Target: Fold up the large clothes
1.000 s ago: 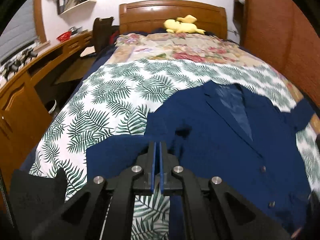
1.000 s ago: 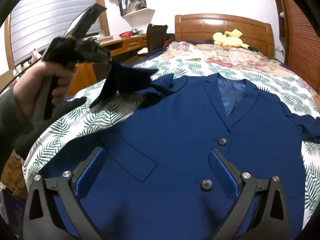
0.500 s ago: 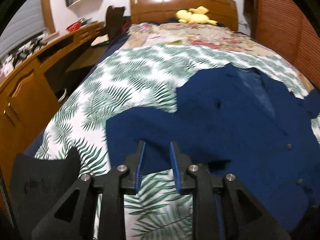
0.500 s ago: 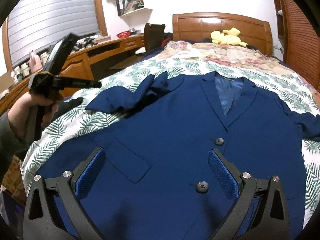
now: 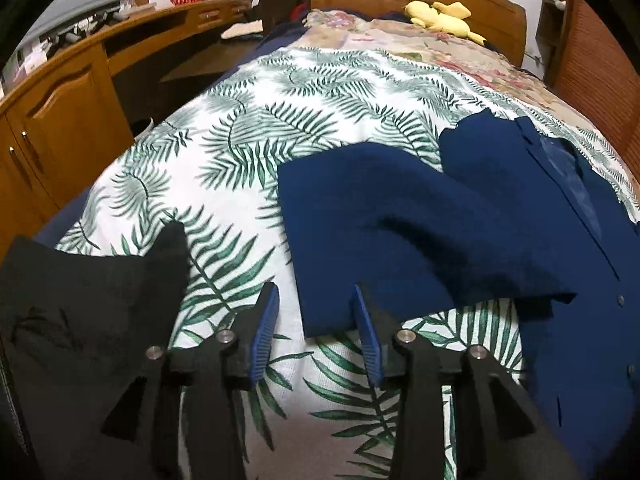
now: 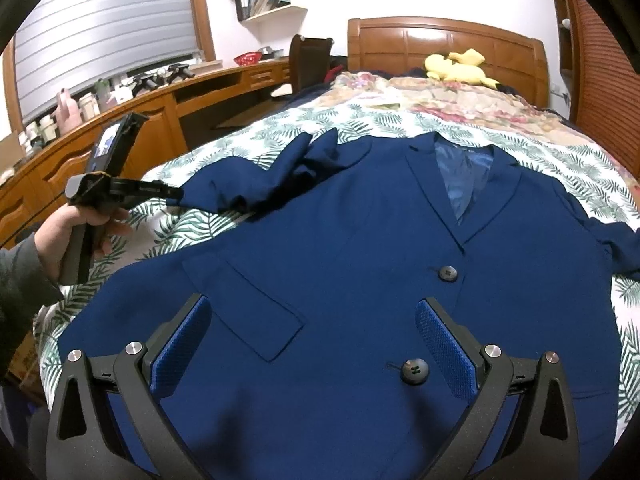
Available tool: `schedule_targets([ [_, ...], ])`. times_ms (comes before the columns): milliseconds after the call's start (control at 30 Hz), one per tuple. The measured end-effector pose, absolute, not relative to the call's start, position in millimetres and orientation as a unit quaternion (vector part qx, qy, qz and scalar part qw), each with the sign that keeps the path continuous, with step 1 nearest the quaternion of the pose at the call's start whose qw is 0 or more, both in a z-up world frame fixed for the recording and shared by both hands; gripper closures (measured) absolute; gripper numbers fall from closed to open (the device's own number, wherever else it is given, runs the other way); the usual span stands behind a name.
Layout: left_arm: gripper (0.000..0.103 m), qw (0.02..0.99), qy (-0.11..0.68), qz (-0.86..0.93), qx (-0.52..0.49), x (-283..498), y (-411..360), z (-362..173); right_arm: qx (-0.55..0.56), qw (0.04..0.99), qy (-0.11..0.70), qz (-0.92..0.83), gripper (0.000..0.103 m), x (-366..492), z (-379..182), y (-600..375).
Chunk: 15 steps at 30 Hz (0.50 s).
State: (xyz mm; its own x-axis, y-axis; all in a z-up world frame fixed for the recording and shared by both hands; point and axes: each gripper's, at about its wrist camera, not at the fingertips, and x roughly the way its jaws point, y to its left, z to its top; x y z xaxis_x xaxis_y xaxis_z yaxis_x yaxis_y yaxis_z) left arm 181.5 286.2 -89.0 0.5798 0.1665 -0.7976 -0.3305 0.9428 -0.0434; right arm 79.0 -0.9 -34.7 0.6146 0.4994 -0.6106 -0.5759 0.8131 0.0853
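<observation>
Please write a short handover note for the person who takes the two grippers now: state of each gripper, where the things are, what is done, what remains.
Left gripper: jaws have just been opening; sleeve cuff lies between them, unpinched.
Right gripper: open, empty, above the jacket front.
Jacket lies face up, buttoned, on the leaf-print bedspread.
Done: sleeve laid out sideways.
Left: all the folding.

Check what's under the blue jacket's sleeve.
The sleeve lies on the leaf-print bedspread, its inner part resting over the jacket. What's beneath the bedspread is covered.
</observation>
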Motion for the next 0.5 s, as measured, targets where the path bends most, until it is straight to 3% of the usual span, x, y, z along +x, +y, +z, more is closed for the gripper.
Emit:
schedule_targets([
  [333,0.066,0.876,0.456,0.134,-0.084,194.0,279.7,-99.1,-0.061,0.897,0.319,0.300,0.000,78.8,-33.2,-0.5],
  [400,0.079,0.877,0.457,0.136,-0.063,195.0,274.7,-97.8,-0.061,0.897,0.317,0.300,0.000,78.5,-32.0,-1.2],
  [467,0.100,0.879,0.452,0.142,-0.047,194.0,270.4,-91.7,-0.060,0.898,0.317,0.301,0.000,78.3,-31.0,-2.5],
  [500,0.102,0.882,0.448,0.139,-0.048,193.3,270.6,-88.2,-0.060,0.898,0.316,0.301,0.000,77.4,-30.9,-2.9],
])
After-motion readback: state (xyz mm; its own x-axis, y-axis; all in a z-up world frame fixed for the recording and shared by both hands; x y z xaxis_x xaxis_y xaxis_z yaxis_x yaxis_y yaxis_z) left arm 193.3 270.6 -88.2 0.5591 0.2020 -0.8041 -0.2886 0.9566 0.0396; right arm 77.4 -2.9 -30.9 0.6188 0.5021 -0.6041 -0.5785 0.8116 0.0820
